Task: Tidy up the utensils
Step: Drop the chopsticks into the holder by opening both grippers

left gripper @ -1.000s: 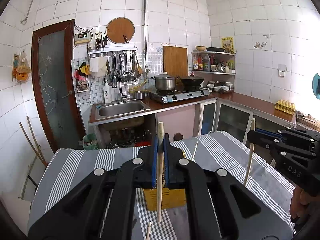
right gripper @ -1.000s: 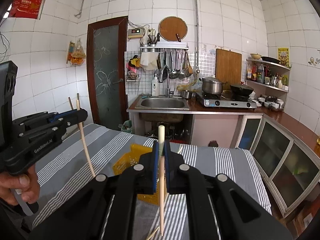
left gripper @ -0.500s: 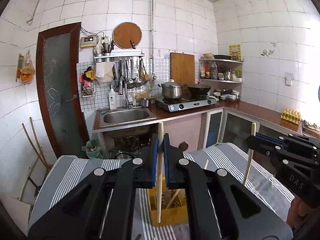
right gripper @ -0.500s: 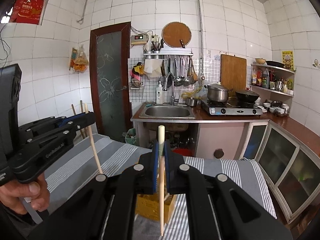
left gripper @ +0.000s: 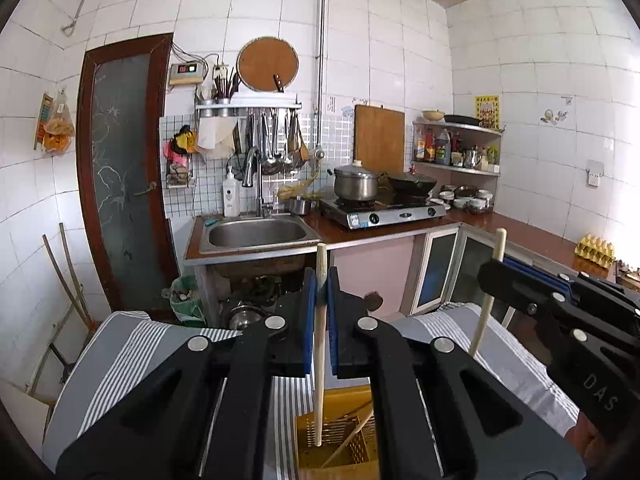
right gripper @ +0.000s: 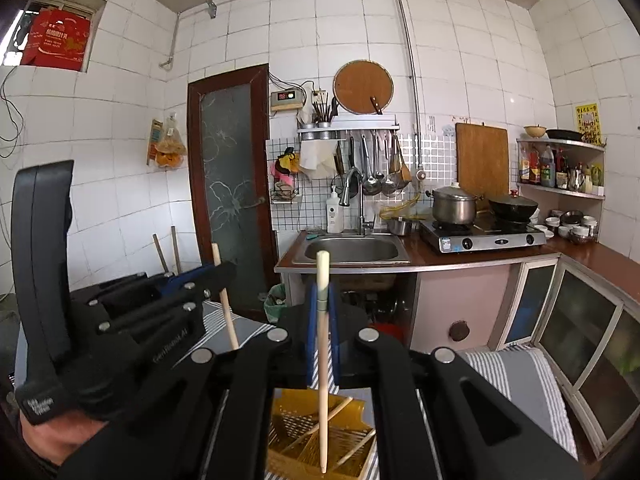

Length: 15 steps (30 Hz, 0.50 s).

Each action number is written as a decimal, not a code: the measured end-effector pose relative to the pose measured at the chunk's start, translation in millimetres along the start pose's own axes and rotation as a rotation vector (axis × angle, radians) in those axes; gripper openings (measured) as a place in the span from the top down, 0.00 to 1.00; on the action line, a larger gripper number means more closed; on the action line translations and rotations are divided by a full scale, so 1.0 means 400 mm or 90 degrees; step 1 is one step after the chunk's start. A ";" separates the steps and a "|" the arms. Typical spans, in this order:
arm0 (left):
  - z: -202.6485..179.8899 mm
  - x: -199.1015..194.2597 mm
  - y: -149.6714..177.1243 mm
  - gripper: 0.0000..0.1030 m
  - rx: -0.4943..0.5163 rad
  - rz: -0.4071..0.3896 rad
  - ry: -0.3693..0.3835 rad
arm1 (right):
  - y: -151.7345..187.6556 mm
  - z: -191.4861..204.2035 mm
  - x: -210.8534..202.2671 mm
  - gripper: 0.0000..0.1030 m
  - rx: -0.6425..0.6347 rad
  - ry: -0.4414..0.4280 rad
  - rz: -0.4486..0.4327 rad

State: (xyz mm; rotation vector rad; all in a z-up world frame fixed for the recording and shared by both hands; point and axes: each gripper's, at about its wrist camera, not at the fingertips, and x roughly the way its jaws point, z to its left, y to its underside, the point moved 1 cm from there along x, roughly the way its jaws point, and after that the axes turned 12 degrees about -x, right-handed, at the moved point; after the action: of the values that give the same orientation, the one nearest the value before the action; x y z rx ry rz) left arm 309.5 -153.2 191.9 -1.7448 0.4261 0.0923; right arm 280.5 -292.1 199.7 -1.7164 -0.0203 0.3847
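My left gripper (left gripper: pixel 319 300) is shut on a pale wooden chopstick (left gripper: pixel 319 360), held upright with its tip over a yellow slotted utensil basket (left gripper: pixel 340 440). My right gripper (right gripper: pixel 322 312) is shut on another chopstick (right gripper: pixel 323 380), upright, its tip inside the same basket (right gripper: pixel 320 440). Loose chopsticks (right gripper: pixel 352 454) lie slanted in the basket. The right gripper also shows at the right of the left wrist view (left gripper: pixel 490 276); the left gripper shows at the left of the right wrist view (right gripper: pixel 218 276).
The basket stands on a table with a grey striped cloth (left gripper: pixel 132 344). Beyond it are a sink (left gripper: pixel 256 236), a stove with pots (left gripper: pixel 384 208), cabinets (right gripper: pixel 580 320) and a brown door (left gripper: pixel 120 168).
Both grippers have risen and moved forward over the basket, which now sits low in both views. Each still holds its chopstick upright.
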 end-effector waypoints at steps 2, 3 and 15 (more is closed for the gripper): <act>0.004 0.027 0.013 0.96 -0.001 0.010 -0.006 | 0.017 -0.004 0.027 0.95 0.001 0.008 0.007; 0.008 0.045 0.023 0.96 -0.004 0.015 -0.011 | 0.032 -0.010 0.042 0.94 0.009 0.005 0.010; 0.157 0.127 0.126 0.44 -0.024 0.089 -0.054 | 0.207 -0.156 0.081 0.51 0.081 0.083 0.101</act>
State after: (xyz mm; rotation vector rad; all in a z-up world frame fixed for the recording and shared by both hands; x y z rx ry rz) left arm 350.6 -112.6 116.2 -1.7402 0.4868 0.2757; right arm 311.0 -359.7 120.3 -1.6182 0.2323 0.3814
